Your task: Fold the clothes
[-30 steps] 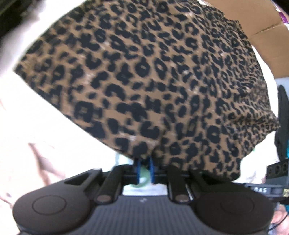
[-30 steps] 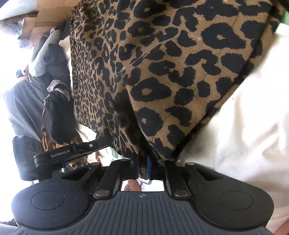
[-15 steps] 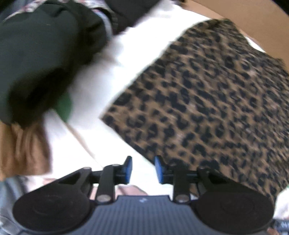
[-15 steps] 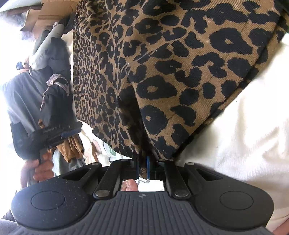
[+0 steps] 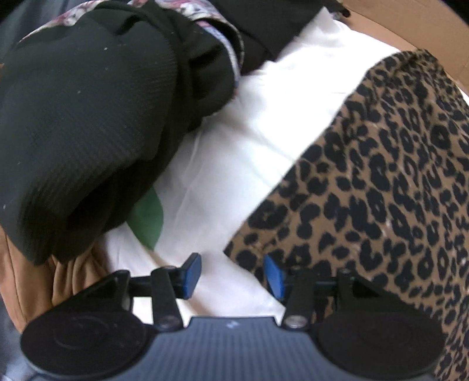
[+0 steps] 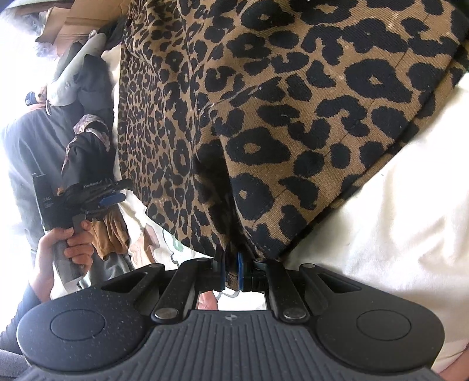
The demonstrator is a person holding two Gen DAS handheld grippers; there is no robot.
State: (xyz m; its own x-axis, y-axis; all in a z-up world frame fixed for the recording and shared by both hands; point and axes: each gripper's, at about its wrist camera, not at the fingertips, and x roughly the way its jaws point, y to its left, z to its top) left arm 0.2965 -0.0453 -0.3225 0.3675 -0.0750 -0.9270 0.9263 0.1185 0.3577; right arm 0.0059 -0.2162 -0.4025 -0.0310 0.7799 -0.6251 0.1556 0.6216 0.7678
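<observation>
Both claws are near the leopard-print garment (image 5: 381,187), but only one of them holds it. In the right wrist view, the right gripper (image 6: 231,268) has its blue pads pressed together on a bunched edge of the cloth, and the fabric rises from the jaws and fills most of the picture. The left gripper (image 5: 233,275) has its jaws wide apart with nothing between them; its right pad is just beside the near corner of the garment, and I cannot tell if it touches.

The garment lies spread on a white sheet (image 5: 234,152). To the left of it is a heap of other clothes: a black ribbed garment (image 5: 82,123) on top, a piece of brown cloth (image 5: 32,281) under it and a small green piece (image 5: 148,219) showing at its lower edge. A cardboard box (image 5: 410,23) stands behind the sheet.

In the right wrist view, the person's left hand (image 6: 61,252) grips the handle of the left gripper, beside the pile of clothes.
</observation>
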